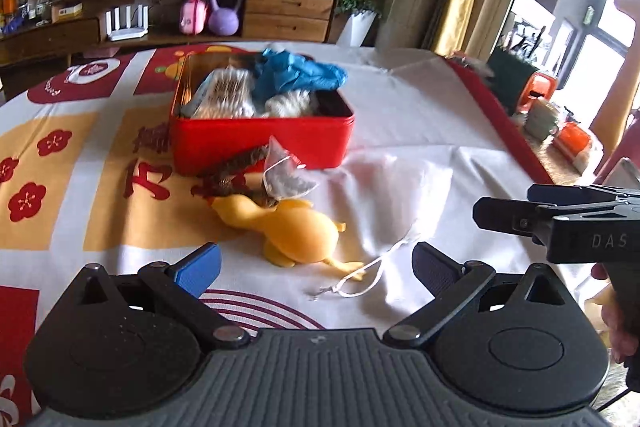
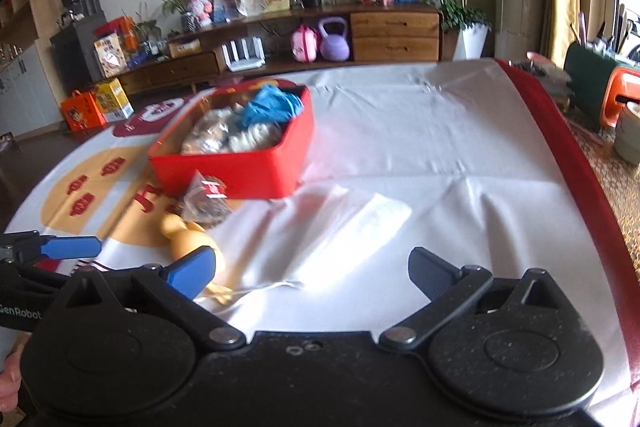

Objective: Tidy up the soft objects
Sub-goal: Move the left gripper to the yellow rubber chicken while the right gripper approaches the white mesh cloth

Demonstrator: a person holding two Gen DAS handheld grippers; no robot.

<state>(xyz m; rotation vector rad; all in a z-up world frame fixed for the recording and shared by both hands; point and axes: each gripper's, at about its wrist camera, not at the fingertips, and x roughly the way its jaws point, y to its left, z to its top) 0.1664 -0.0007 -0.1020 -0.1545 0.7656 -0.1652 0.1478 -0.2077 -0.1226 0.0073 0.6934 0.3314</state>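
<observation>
Left gripper fingers wide over rubber chicken; red tin beyond.

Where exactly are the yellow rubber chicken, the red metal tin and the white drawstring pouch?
Yellow rubber chicken [image 1: 298,227]: left wrist view, on its belly.
Red metal tin [image 1: 260,143]: left wrist view, on its front wall.
White drawstring pouch [image 1: 396,183]: left wrist view, on the flat cloth middle.
</observation>
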